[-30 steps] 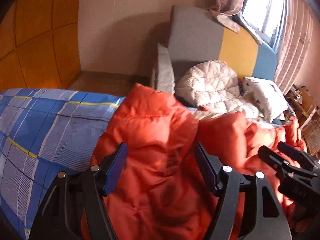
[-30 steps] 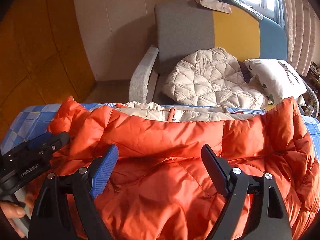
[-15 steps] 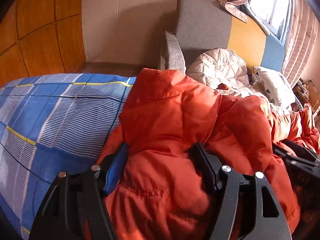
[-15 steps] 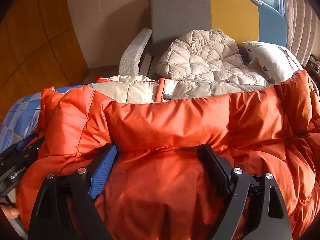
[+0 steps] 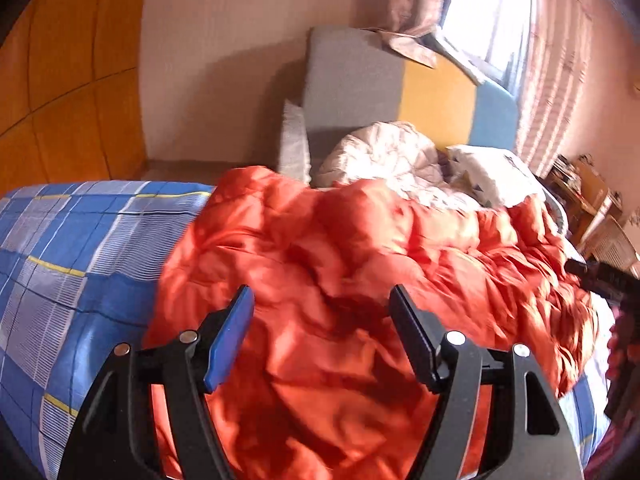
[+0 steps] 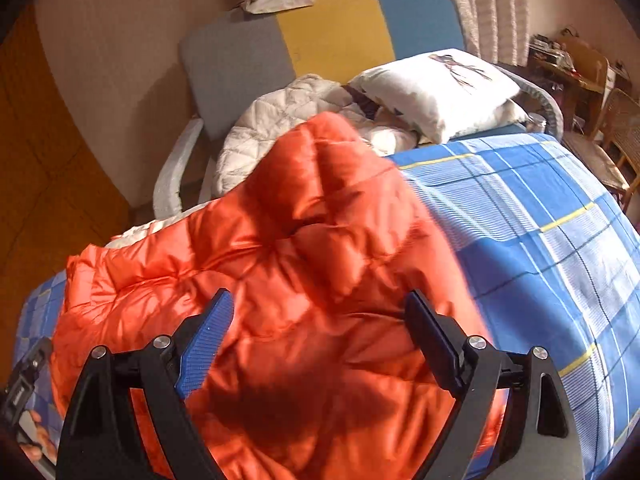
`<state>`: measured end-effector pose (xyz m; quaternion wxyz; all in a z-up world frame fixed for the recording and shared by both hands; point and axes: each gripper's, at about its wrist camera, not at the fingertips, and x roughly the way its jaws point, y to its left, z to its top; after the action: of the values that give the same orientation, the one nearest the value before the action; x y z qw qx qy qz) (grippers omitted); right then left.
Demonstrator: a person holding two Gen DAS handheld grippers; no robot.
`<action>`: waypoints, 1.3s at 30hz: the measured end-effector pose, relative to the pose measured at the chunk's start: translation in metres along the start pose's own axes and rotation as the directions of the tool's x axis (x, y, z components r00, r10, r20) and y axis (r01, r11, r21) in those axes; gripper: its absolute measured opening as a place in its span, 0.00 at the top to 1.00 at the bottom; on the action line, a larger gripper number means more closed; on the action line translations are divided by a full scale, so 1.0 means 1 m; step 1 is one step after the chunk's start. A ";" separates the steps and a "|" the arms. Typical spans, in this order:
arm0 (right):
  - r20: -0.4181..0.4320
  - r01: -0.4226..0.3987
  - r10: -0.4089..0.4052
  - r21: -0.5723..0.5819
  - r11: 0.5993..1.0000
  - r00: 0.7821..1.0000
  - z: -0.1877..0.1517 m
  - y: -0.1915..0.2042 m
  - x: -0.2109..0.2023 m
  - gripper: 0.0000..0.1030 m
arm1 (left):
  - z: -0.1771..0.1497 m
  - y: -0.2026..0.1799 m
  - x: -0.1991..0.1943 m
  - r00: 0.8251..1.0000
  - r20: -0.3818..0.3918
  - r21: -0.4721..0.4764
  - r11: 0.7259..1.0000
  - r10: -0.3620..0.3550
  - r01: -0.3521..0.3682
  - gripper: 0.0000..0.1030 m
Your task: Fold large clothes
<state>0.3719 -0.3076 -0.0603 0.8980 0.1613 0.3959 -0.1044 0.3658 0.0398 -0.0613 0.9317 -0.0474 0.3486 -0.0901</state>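
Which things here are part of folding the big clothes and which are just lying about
Part of the job:
orange puffy down jacket
blue checked bedsheet it lies on
left gripper, jaws opening
right gripper, jaws opening

Just lying about:
white quilted jacket on the sofa
white printed pillow
grey, yellow and blue sofa

I see the puffer jacket (image 5: 340,280) in bright orange, lying on a blue checked sheet (image 6: 540,248) with white stripes and thin yellow lines. At twelve o'clock, the sofa back (image 6: 312,36) shows grey, yellow and blue panels.
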 end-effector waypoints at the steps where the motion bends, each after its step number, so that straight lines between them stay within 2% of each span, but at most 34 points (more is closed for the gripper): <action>1: 0.001 0.010 -0.010 0.020 1.000 1.000 0.003 -0.012 -0.002 0.12 | -0.001 -0.009 0.000 1.000 -0.008 0.016 1.000 -0.009 0.009 0.32; 2: -0.007 0.013 -0.013 0.047 0.999 1.000 0.006 -0.024 -0.001 0.09 | 0.000 -0.016 0.000 1.000 -0.015 0.030 0.999 -0.018 0.018 0.32; 4: -0.044 0.006 -0.001 0.110 0.994 0.999 0.011 -0.048 0.006 0.09 | 0.001 -0.028 0.002 0.999 -0.031 0.045 0.998 -0.039 0.040 0.33; 8: -0.114 -0.058 0.084 0.219 0.974 0.990 0.011 -0.082 0.025 0.09 | 0.000 -0.042 0.009 0.996 -0.067 0.047 0.997 -0.053 0.056 0.33; 17: -0.211 -0.157 0.215 0.260 0.953 0.954 -0.002 -0.087 0.060 0.11 | -0.011 -0.034 0.036 0.990 -0.125 0.036 0.997 -0.060 0.065 0.32; 20: -0.231 -0.194 0.260 0.275 0.942 0.937 -0.003 -0.082 0.069 0.22 | -0.015 -0.033 0.041 0.990 -0.128 0.043 0.996 -0.067 0.073 0.32; 23: -0.241 -0.213 0.287 0.292 0.932 0.927 -0.005 -0.078 0.073 0.25 | -0.018 -0.031 0.042 0.989 -0.127 0.031 0.996 -0.080 0.085 0.32; 25: -0.243 -0.227 0.309 0.314 0.922 0.920 -0.005 -0.078 0.076 0.33 | -0.021 -0.029 0.042 0.988 -0.127 0.022 0.996 -0.088 0.091 0.32; 27: -0.237 -0.245 0.326 0.314 0.917 0.915 -0.002 -0.074 0.075 0.54 | -0.022 -0.027 0.042 0.987 -0.130 0.013 0.995 -0.095 0.098 0.32; 30: -0.230 -0.255 0.325 0.287 0.923 0.917 0.001 -0.066 0.065 0.69 | -0.022 -0.026 0.044 0.985 -0.137 -0.001 0.994 -0.104 0.105 0.32; 33: -0.228 -0.256 0.312 0.245 0.935 0.922 0.006 -0.056 0.052 0.76 | -0.022 -0.026 0.045 0.985 -0.140 -0.003 0.994 -0.105 0.106 0.32; 39: -0.211 -0.255 0.287 0.168 0.952 0.934 0.016 -0.029 0.021 0.82 | -0.021 -0.019 0.048 0.982 -0.148 -0.009 0.993 -0.120 0.120 0.32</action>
<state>0.3873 -0.3420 -0.0719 0.8377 0.2872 0.4643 0.0130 0.3849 0.0107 -0.1046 0.8961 -0.0615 0.4134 -0.1492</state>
